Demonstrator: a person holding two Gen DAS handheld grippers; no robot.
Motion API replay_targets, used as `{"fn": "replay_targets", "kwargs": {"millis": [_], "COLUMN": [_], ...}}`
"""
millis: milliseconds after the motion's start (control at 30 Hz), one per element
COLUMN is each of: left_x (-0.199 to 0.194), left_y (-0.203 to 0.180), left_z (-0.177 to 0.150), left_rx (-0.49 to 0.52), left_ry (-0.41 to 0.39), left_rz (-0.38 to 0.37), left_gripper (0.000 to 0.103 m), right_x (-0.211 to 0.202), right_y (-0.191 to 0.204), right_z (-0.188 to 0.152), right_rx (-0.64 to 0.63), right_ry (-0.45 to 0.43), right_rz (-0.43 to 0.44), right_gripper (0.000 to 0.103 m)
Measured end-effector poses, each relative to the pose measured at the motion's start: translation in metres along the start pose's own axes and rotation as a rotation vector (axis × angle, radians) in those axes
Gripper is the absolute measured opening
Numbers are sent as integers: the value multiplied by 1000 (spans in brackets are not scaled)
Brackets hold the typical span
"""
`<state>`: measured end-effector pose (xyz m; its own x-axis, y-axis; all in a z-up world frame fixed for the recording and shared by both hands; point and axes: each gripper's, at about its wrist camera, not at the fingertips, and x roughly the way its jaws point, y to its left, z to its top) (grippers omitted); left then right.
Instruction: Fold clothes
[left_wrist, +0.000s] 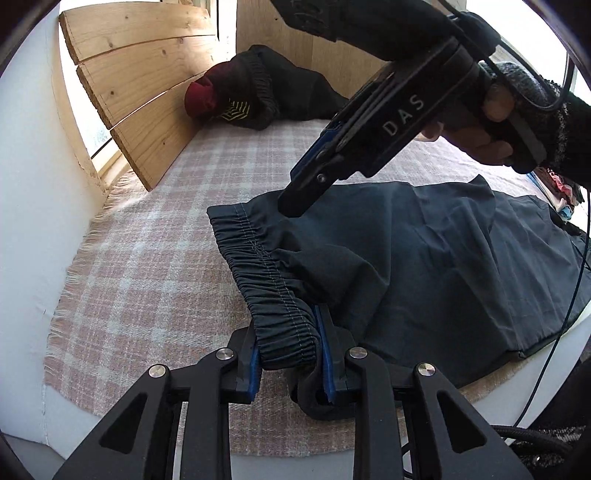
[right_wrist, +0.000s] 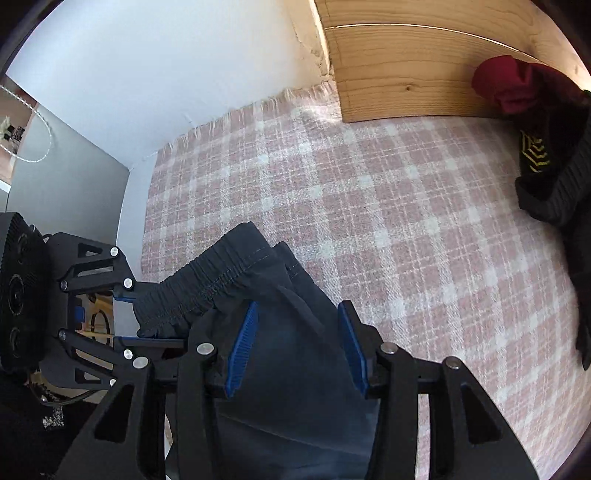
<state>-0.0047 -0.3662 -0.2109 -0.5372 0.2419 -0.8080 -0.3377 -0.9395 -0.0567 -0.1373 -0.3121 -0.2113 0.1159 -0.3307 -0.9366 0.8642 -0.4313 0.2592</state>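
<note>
A dark navy garment (left_wrist: 424, 258) with a gathered elastic waistband (left_wrist: 258, 258) lies spread on the pink plaid blanket (left_wrist: 147, 240). My left gripper (left_wrist: 290, 354) is shut on the near end of the waistband, which bunches between its blue pads. It also appears in the right wrist view as the left gripper (right_wrist: 123, 315), at the left with the waistband (right_wrist: 207, 284) in its fingers. My right gripper (left_wrist: 295, 203), held by a hand, points down onto the cloth at the waistband's far end. Seen from its own camera, the right gripper (right_wrist: 299, 306) is open, with navy cloth (right_wrist: 288, 387) lying between its pads.
A heap of black and red clothes (left_wrist: 258, 92) lies against the wooden boards (left_wrist: 140, 74) at the back. A white wall (left_wrist: 33, 184) runs past the blanket's fringed left edge. Colourful items (left_wrist: 561, 192) sit at the far right, and a thin cable (left_wrist: 569, 295) hangs there.
</note>
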Motion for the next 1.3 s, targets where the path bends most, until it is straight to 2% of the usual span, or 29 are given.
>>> {"fn": "replay_targets", "kwargs": {"millis": [67,200,233,267,300,400,533,600,667,733,800,833,867,1000,1100,1133,1200,1300], "left_x": [-1,-9,-15,-21,-27,-42,-39,-35,-31,-27,-22,-22,-22,-25,-30,-33,-39,-33], "left_y": [6,24,32,40,47,60,62,62,63,63,64,64,65,67,68,67,63,58], "left_z": [-3,-9,-10,-12,-14,-21,-23,-21,-18,-16,-13,-12,-11,-7,-3,-1,4,9], "left_rx": [-15,-75,-107,-141,-174,-233,-204,-196,-189,-182,-175,-170,-166,-151,-142,-138,-123,-95], "left_ry": [-6,-10,-18,-26,-37,-50,-32,-21,-11,-1,9,10,11,11,5,-2,-19,-13], "left_rz": [8,12,12,17,8,-37,-16,-21,-26,-32,-37,-37,-36,-37,-37,-37,-49,-68], "left_gripper": [24,25,25,27,28,30,38,42,42,42,42,42,42,42,42,43,47,51], "right_x": [11,15,16,17,18,15,12,10,7,-4,-12,-15,-17,-33,-57,-63,-68,-48], "right_y": [5,20,25,29,32,40,45,44,43,40,39,38,37,44,41,35,23,13], "right_z": [5,8,7,6,4,-2,-12,-18,-23,-26,-26,-27,-28,-40,-51,-56,-67,-73], "right_rx": [-67,-162,-186,-201,-208,-220,-207,-199,-184,-168,-159,-154,-150,-165,-85,-49,12,39], "right_ry": [44,52,54,60,71,64,66,75,70,15,-7,-9,-6,6,-11,-19,-11,36], "right_rz": [7,11,9,2,-8,-18,-81,-134,-189,-204,-162,-138,-115,-62,53,65,30,-13], "right_gripper": [48,50,40,16,6,6,6,13,36,38,33,13,2,2,2,2,2,2]}}
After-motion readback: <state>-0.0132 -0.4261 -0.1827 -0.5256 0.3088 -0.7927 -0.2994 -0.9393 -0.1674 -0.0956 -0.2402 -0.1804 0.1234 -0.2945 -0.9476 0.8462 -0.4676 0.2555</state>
